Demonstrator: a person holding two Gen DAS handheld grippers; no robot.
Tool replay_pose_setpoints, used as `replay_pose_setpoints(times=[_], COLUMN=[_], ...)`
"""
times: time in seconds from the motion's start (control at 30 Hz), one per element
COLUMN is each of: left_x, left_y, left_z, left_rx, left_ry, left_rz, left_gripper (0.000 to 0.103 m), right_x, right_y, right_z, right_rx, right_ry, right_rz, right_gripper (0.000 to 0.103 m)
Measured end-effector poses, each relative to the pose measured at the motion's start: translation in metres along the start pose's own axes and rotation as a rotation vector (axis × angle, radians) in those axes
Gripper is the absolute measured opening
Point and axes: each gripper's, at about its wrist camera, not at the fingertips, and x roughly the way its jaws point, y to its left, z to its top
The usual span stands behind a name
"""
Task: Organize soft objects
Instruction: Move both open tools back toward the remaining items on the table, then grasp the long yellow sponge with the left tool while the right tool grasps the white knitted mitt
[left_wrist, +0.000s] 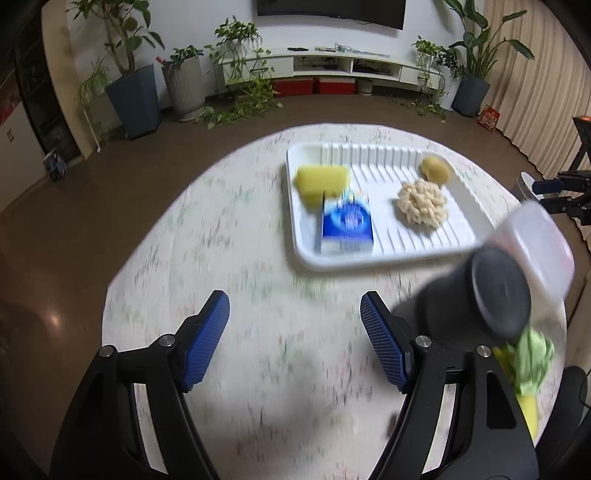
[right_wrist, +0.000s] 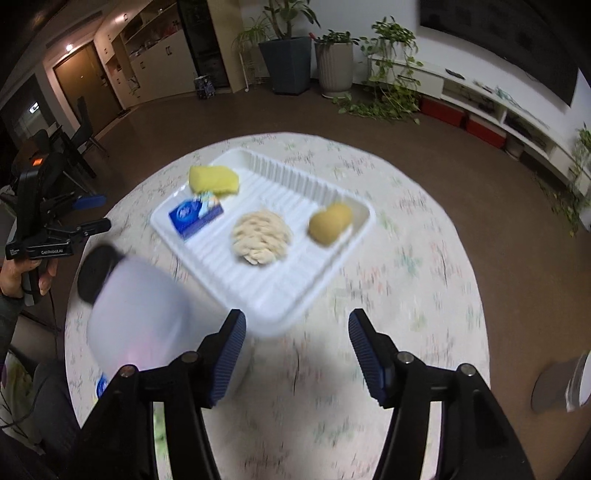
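While four soft items are already lying in the white tray (left_wrist: 384, 258), both grippers' fingers are hanging apart and empty, leaving the green cloth (left_wrist: 532, 360) outside.

The floor (left_wrist: 74, 229) is brown and shiny. A long white shelf (left_wrist: 332, 64) stands by the white wall (left_wrist: 184, 22), with big green plants (left_wrist: 122, 40) in pots beside it.

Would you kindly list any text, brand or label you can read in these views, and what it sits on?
"GenRobot.AI": white lettering on the left gripper body, seen in the right wrist view.
Blue tissue pack: white print, too blurred to read.
Red box on the floor: too small to read.
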Motion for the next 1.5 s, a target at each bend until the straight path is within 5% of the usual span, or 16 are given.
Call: replay_pose_setpoints(times=[0.4,0.8,1.07,1.2,1.5], left_x=[-0.048,-0.096,-0.092,-0.091,-0.09], left_y=[-0.014,-0.085,-0.119,-0.125,-0.146], left_z=[-0.097,-0.172,-0.201,-0.203,-0.185], left_rx=[-0.056,-0.03,-0.085,-0.125,-0.081], left_ry=[-0.005,-0.055,-0.068,-0.1,-0.129], left_rz=[0.023,-0.069,-0.105,-0.111,-0.126], left_gripper=[0.072,0.074,0.074,0.074,0.074], right_x=[-0.029,-0.016,0.011,0.014,0.026], right_y=[0.026,0.127,0.186,0.194,0.194], right_z=[-0.107,-0.191,-0.205,-0.199,-0.195], right_rx=[0.1,0.162,0.096,0.063,0.052], right_ry=[-0.019,-0.056,-0.083,-0.107,-0.103], right_rz=[0.028,0.139,0.071,0.02,0.048], right_gripper=[0.061,0.062,0.061,0.057,0.048])
